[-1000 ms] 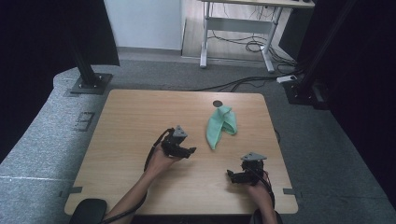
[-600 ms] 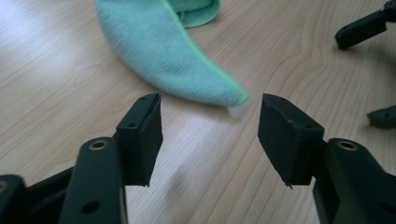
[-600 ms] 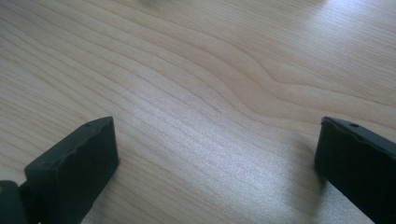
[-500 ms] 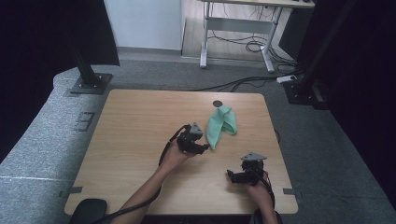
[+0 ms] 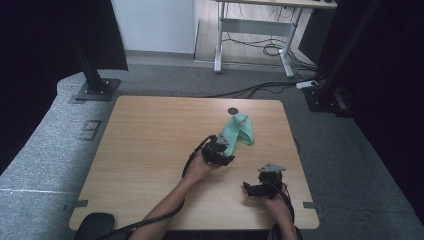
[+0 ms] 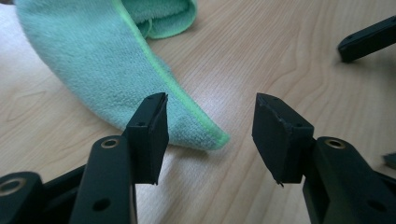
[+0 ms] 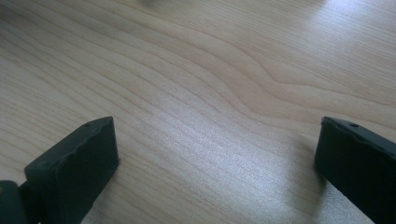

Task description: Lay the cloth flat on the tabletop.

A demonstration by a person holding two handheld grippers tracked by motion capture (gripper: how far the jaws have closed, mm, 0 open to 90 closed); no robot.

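Lab or test bay, not a home. Bare wood-top table (image 5: pixel 150 145) on grey carpet (image 5: pixel 45 150), black rig posts bolted to floor plates (image 5: pixel 95 90), dark curtains either side, white-framed desk (image 5: pixel 250 30) behind with loose cables (image 5: pixel 260 50) and a power strip (image 5: pixel 307 84).

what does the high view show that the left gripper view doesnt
The high view alone takes in the whole table, both forearms, the right gripper resting near the front edge, and the floor with cables behind. The left gripper view alone shows the cloth's stitched green hem and its corner lying just ahead of the open fingers, which have just been closing. Both show the green cloth and wood tabletop.
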